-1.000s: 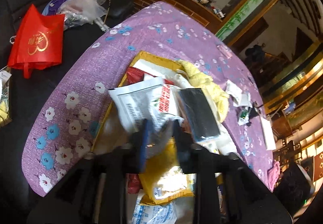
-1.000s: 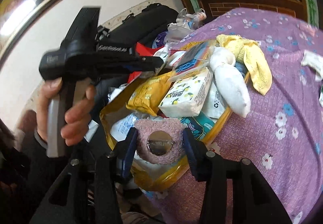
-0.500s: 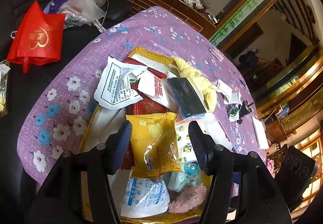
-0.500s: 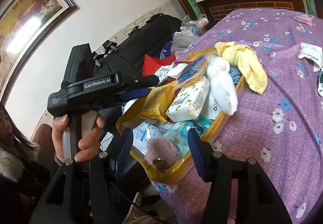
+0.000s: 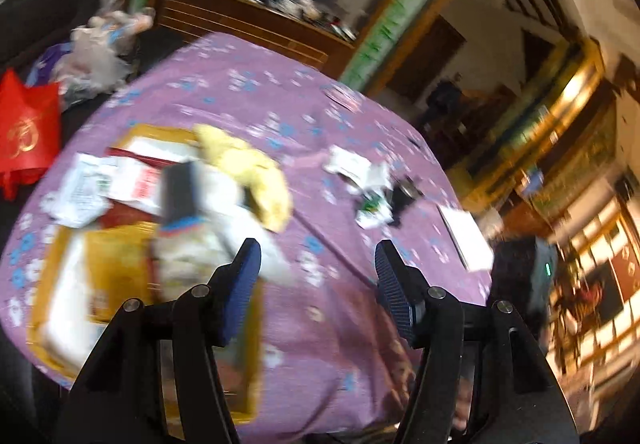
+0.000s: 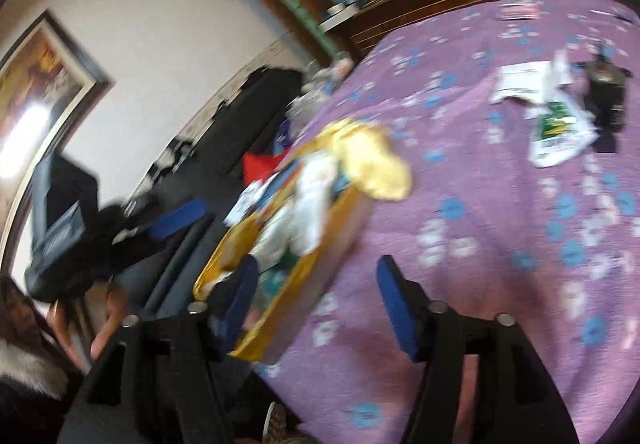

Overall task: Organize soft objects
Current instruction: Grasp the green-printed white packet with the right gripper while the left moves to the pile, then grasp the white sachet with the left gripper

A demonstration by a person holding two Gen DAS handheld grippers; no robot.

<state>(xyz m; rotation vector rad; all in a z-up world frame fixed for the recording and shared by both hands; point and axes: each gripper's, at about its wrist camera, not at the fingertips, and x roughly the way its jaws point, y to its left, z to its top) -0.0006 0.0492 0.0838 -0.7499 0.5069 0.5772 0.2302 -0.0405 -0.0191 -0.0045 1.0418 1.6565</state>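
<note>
A yellow tray (image 5: 250, 360) heaped with soft packets lies on the purple flowered tablecloth (image 5: 248, 100). A yellow cloth (image 5: 256, 172) hangs over its far rim, beside a white soft roll (image 5: 244, 220) and a black-topped pack (image 5: 180, 188). My left gripper (image 5: 316, 256) hovers over bare cloth to the right of the tray; its jaws are opening with nothing between them. My right gripper (image 6: 318, 272) hangs by the tray's (image 6: 304, 284) near right corner, jaws opening and empty too. The yellow cloth (image 6: 372, 160) shows there as well. Both views are blurred by motion.
White packets (image 5: 372, 196) and a black object (image 6: 604, 96) lie further right on the table, with a white sheet (image 5: 466, 240) near its edge. A red bag (image 5: 28, 128) and plastic bags (image 5: 100, 56) sit on a dark sofa at left. A hand (image 6: 108, 324) holds the other gripper.
The left gripper let go of a white packet and the right let go of a pink fluffy item into the tray. Both spread wider and swung right, towards the bare cloth.
</note>
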